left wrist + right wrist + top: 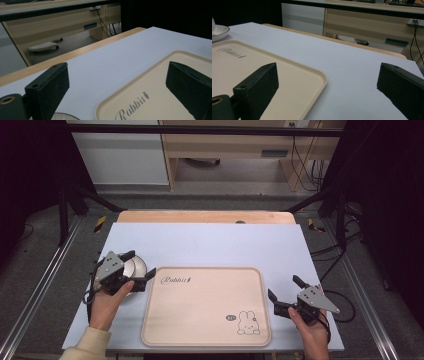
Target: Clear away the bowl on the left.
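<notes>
Likely stiff, light, slick beige tray [205, 320] lay centred on surface [210, 245], best taken at raised rim; left gripper [139, 271] over plate [136, 266], right gripper [285, 293] beside tray, both jaws agape, empty.

Bare tray [200, 310]; plate [131, 267] left

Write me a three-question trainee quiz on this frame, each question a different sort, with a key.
1. True or false: the beige tray has a plate lying in it.
2. Which gripper hovers beside the white plate? A) left gripper B) right gripper
3. What animal is drawn in the tray's corner?

Key:
1. False; the tray holds nothing, the plate sits on the mat left of it.
2. A.
3. A rabbit.
</notes>
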Demonstrator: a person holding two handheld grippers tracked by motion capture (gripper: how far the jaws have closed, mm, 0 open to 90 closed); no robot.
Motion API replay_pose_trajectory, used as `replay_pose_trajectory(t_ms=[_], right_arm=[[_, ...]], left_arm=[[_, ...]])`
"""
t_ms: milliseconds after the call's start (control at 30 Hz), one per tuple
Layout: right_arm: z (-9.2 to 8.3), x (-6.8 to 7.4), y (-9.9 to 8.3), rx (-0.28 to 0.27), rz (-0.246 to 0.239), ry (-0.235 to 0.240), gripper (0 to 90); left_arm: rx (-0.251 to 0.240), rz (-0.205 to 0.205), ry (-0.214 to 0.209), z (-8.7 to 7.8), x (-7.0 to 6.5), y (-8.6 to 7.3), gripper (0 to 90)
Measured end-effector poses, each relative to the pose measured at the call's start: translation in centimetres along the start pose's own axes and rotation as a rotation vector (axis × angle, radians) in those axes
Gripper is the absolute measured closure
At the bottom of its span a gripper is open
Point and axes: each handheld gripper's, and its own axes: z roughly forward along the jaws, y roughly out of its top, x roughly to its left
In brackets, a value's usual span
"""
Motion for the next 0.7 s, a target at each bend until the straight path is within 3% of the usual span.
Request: replay_pose_trajectory(t_ms=[167, 367, 467, 567, 600, 667, 700], right_arm=[[0.1, 0.0, -0.1, 0.008, 0.005, -0.004, 3.9], [0.1, 0.0, -0.2, 0.006, -0.001, -0.004, 3.9], [0.0, 0.2, 0.0, 0.004, -0.005, -0.001, 3.9], [0.0, 0.2, 0.0, 0.003, -0.006, 0.000, 3.9], [0.1, 0.3, 0.0, 0.005, -0.008, 0.000, 3.9], [0.2, 0.3, 0.0, 0.005, -0.010, 0.001, 3.9], [0.1, 0.3, 0.0, 0.007, -0.010, 0.002, 3.8]], left_arm=[[0.000, -0.002, 0.021, 1.0, 0.7, 0.7, 4.9], [0.034, 0.004, 0.067, 0.3, 1.6, 0.1, 4.9], [0.041, -0.036, 0.113, -0.6, 2.8, -0.4, 5.1], [0.055, -0.044, 0.140, -1.2, 3.4, -0.7, 5.1], [0.065, -0.041, 0.170, -1.6, 3.9, -0.9, 5.2], [0.073, -0.041, 0.184, -1.9, 4.2, -1.0, 5.2], [0.090, -0.032, 0.211, -2.2, 4.8, -1.2, 5.2]])
